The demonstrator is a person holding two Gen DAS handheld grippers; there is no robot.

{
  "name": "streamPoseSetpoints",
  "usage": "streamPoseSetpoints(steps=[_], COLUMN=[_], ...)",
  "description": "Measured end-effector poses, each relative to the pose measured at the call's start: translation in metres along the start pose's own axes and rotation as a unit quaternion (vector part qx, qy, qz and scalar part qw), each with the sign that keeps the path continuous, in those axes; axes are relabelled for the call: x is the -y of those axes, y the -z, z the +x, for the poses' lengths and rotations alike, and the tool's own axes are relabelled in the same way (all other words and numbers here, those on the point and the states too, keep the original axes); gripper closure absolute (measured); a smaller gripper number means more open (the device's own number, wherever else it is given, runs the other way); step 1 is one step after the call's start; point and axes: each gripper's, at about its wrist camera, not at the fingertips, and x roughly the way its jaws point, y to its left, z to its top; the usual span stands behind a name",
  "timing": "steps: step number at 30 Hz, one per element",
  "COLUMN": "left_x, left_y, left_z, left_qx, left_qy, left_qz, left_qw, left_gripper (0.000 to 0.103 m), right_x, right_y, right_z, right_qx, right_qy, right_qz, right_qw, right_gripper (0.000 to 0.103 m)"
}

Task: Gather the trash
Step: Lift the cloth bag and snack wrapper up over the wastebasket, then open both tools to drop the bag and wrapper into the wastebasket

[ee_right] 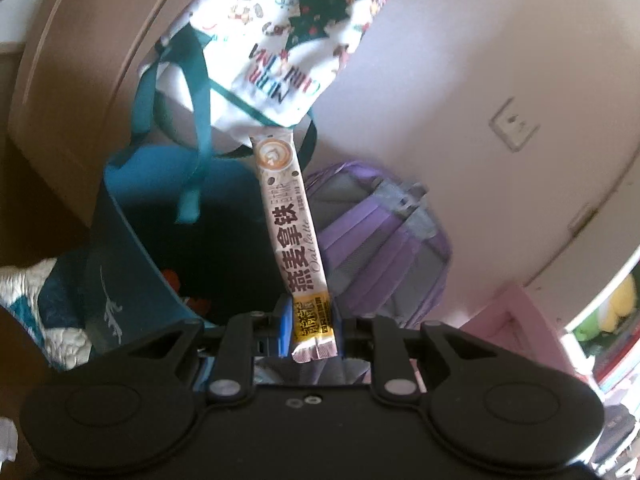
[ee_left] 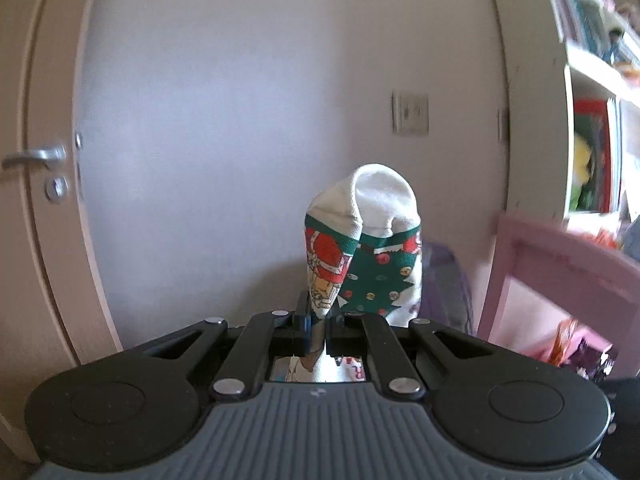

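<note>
Oat latte packet (ee_right: pixel 295 240): long white stick w/ yellow end, pinched at its lower end by right gripper (ee_right: pixel 310 336), jaws closed tight on it. Packet points up and away from the gripper, slightly tilted left, top end touching or just under the mouth of a printed cloth bag (ee_right: pixel 280 52); can't tell if it's inside. Right gripper aimed upward, over a dark teal bin (ee_right: pixel 120 248), purple backpack (ee_right: pixel 380 240) just right of it.

Left gripper (ee_left: pixel 318 320) level, facing the wall; jaws nearly closed on a fold of the same bag (ee_left: pixel 360 260), Christmas print, white lining bulging above the fingers. Bag has green ribbon handles (ee_right: pixel 196 120) hanging down toward the bin.

Around: door (ee_left: pixel 40 160) w/ metal handle at left, wall switch (ee_left: pixel 410 114), pink furniture (ee_left: pixel 560 256) and white bookshelf (ee_left: pixel 532 120) at right.
</note>
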Motion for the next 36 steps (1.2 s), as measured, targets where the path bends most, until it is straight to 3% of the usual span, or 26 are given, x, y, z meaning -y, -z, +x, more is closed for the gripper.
streamPoseSetpoints(steps=[13,19,23,27,30,33,35,36], left_x=[0.007,0.008,0.007,0.015,0.017,0.020,0.023,0.024], left_y=[0.073,0.096,0.106,0.112,0.111,0.108,0.107,0.106], left_z=[0.102,0.125,0.136,0.138,0.137,0.131,0.125,0.119], left_qx=[-0.118,-0.166,-0.206,-0.220,-0.231,-0.231,-0.223,-0.216], left_qy=[-0.001,0.001,0.008,0.009,0.016,0.019,0.021,0.023], left_qz=[0.014,0.012,0.004,0.027,0.019,0.016,0.021,0.022], left_qw=[0.9929,0.9860,0.9786,0.9751,0.9726,0.9727,0.9744,0.9759], left_gripper=[0.097,0.097,0.097,0.095,0.089,0.074,0.051,0.044], right_x=[-0.016,-0.018,-0.017,-0.010,-0.003,0.002,0.004,0.005], right_y=[-0.013,-0.016,-0.014,-0.013,-0.014,-0.013,-0.012,-0.012], right_z=[0.063,0.077,0.080,0.078,0.076,0.071,0.063,0.059], right_qx=[-0.044,-0.043,-0.040,-0.035,-0.031,-0.026,-0.023,-0.021], right_qy=[-0.027,-0.043,-0.053,-0.061,-0.071,-0.077,-0.077,-0.078], right_qz=[-0.148,-0.140,-0.119,-0.073,-0.040,-0.015,-0.002,0.004], right_qw=[0.988,0.988,0.991,0.995,0.996,0.997,0.997,0.997], right_gripper=[0.086,0.089,0.084,0.079,0.077,0.075,0.074,0.073])
